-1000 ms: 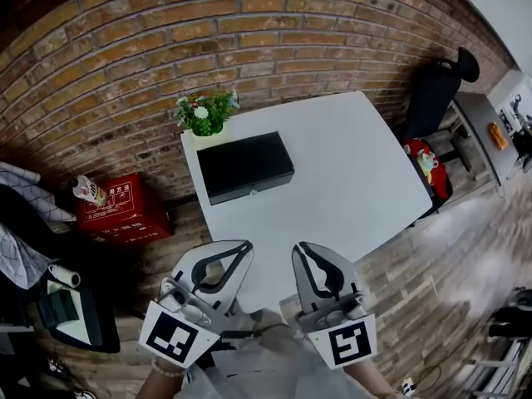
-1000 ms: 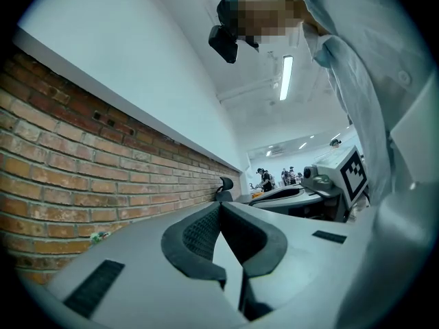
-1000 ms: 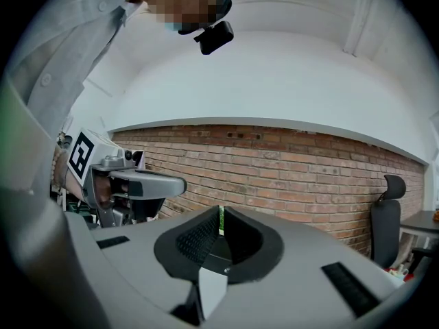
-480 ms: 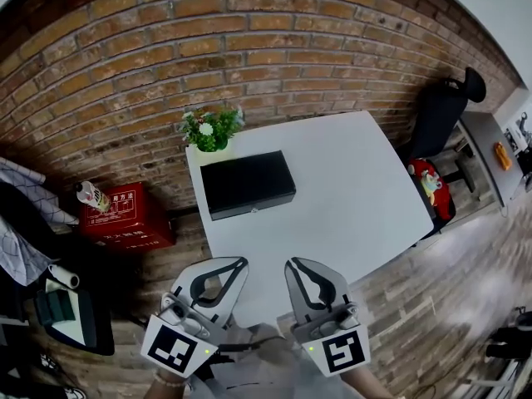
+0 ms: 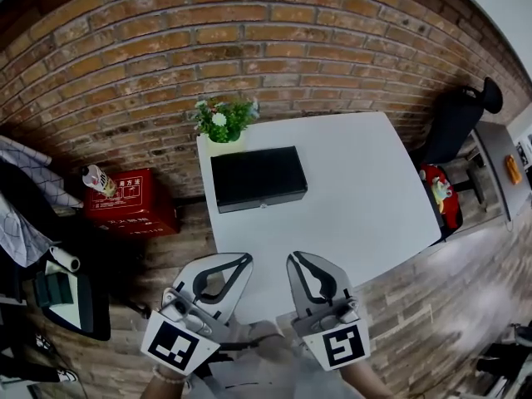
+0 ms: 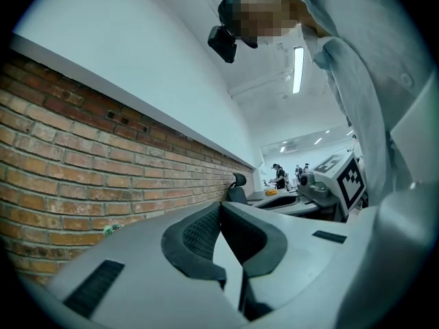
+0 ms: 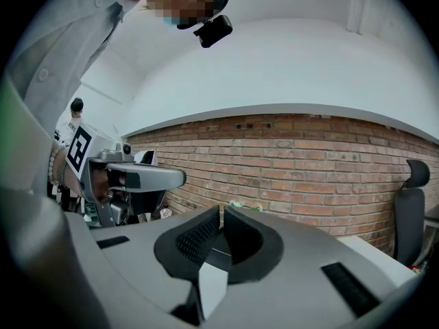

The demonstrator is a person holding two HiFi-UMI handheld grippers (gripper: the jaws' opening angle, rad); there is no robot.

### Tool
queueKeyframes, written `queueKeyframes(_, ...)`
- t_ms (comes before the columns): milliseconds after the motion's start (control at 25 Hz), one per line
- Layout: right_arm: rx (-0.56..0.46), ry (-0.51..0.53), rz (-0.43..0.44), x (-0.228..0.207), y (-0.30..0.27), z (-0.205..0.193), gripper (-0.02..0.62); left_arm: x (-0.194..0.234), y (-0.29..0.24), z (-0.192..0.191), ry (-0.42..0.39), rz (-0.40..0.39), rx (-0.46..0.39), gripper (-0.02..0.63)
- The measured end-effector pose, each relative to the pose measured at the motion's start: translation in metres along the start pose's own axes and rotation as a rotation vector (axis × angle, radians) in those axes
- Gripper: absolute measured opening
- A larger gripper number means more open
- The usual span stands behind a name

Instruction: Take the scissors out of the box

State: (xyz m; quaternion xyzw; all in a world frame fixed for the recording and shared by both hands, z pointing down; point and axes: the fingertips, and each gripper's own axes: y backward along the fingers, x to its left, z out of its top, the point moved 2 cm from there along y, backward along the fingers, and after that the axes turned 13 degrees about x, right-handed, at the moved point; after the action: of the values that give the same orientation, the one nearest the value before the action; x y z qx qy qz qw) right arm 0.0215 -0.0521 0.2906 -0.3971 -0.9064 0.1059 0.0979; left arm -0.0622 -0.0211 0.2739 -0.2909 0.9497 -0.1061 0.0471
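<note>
Black box; red crate, print illegible

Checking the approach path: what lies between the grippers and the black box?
Only bare white table separates left gripper, right gripper and the box, in the head view.

Red brick wall; white bench stands against it (potted plant on its corner); wood-plank floor; black office chair at right.

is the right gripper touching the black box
Apart: the head view shows bare white table between the right gripper and the black box.
</note>
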Motion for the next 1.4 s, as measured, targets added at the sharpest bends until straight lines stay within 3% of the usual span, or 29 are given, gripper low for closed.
queueKeyframes(760,0.103,-0.007,0.086,-0.011,-0.068,-0.051,0.051,0.028,-0.015,-0.03,0.036,0.034,0.057,0.017)
queueKeyframes(1280,0.207,-0.01,0.07,-0.026,-0.121,-0.098,0.051,0.048,-0.02,-0.046,0.084,0.076,0.071,0.017)
queueKeyframes(1400,0.254,-0.059,0.056,-0.029,-0.133,-0.11,0.052,0.054,-0.021,-0.05,0.089,0.084,0.074,0.017)
